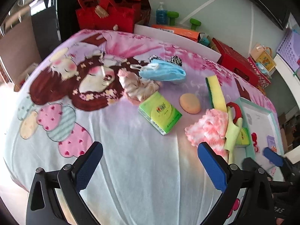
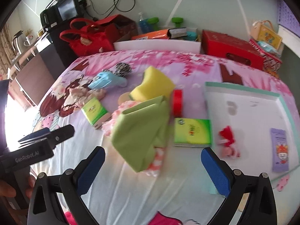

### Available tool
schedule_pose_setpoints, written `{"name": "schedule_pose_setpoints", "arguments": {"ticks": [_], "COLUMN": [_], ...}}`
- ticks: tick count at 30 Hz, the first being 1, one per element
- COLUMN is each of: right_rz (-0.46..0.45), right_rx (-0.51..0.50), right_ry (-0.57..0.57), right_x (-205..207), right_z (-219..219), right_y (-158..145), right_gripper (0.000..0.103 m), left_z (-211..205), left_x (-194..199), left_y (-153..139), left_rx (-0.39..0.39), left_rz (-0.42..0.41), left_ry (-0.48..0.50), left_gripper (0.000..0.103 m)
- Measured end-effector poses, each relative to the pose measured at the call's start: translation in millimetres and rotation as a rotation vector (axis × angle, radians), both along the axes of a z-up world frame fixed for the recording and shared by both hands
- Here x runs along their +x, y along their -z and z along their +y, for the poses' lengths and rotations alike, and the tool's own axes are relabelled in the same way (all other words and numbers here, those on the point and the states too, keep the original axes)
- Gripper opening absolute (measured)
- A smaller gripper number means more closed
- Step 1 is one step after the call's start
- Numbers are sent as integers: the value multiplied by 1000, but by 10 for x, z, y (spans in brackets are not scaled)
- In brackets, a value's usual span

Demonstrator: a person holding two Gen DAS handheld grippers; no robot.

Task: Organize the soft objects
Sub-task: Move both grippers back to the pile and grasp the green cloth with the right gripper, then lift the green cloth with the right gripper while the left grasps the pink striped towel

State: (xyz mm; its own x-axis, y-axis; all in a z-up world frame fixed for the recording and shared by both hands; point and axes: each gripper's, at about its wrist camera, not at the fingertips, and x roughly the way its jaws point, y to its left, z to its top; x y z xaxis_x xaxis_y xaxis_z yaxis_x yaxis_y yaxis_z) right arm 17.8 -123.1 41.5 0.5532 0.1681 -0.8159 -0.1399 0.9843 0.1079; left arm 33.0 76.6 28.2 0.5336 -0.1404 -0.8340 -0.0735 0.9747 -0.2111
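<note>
Both claws wide open, nothing in either. Our left gripper (image 1: 150, 166) hangs over bare sheet; our right gripper (image 2: 152, 168) hangs just short of the green cloth (image 2: 142, 131).

Soft items lie on the cartoon-print bedsheet (image 1: 131, 168):
- Green cloth, folded, draped over the pink-white fluffy cloth (image 1: 208, 127), which shows only at the edges from the right wrist.
- Yellow sponge (image 2: 152, 86) with green scrub side, just behind the green cloth, tilted up.
- Red tape roll (image 2: 177, 103) beside the sponge, touching the cloth edge.
- Green tissue pack (image 2: 192, 133) flat, just right of the cloth, next to the tray wall.
- Second green tissue pack (image 1: 160, 114) further left, apart from the pile.
- Peach oval sponge (image 1: 189, 103) between that pack and the yellow sponge.
- Blue face mask (image 1: 163, 71) at the back, with a black-white spotted item (image 1: 176, 60) behind it.
- Pink-beige crumpled fabric (image 1: 135, 88) touching the second pack's far corner.

White tray with teal rim (image 2: 281, 97) on the right already holds a red-pink soft piece (image 2: 227, 140) and a purple wipes packet (image 2: 280, 150), well apart from each other.
</note>
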Motion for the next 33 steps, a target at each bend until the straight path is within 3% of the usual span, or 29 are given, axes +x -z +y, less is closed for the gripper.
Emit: {"name": "schedule_pose_setpoints", "arguments": {"ticks": [6, 9, 16, 18, 24, 33], "right_rz": [22, 36, 39, 43, 50, 64], "right_rx": [10, 23, 49, 49, 53, 58], "right_ry": [1, 14, 13, 17, 25, 24], "right_x": [143, 220, 261, 262, 253, 233], "right_z": [79, 58, -6, -32, -149, -296], "right_y": [130, 187, 206, 207, 213, 224], "right_gripper": [102, 91, 78, 65, 41, 11], "left_z": [72, 94, 62, -10, -221, -610], "left_x": [59, 78, 112, 114, 121, 221], "left_y": [124, 166, 226, 221, 174, 156], "left_rx": [-25, -37, -112, -134, -170, -181], "left_rz": [18, 27, 47, 42, 23, 17], "left_ry": [-9, -11, -9, 12, 75, 167], "left_gripper": [101, 101, 101, 101, 101, 100]}}
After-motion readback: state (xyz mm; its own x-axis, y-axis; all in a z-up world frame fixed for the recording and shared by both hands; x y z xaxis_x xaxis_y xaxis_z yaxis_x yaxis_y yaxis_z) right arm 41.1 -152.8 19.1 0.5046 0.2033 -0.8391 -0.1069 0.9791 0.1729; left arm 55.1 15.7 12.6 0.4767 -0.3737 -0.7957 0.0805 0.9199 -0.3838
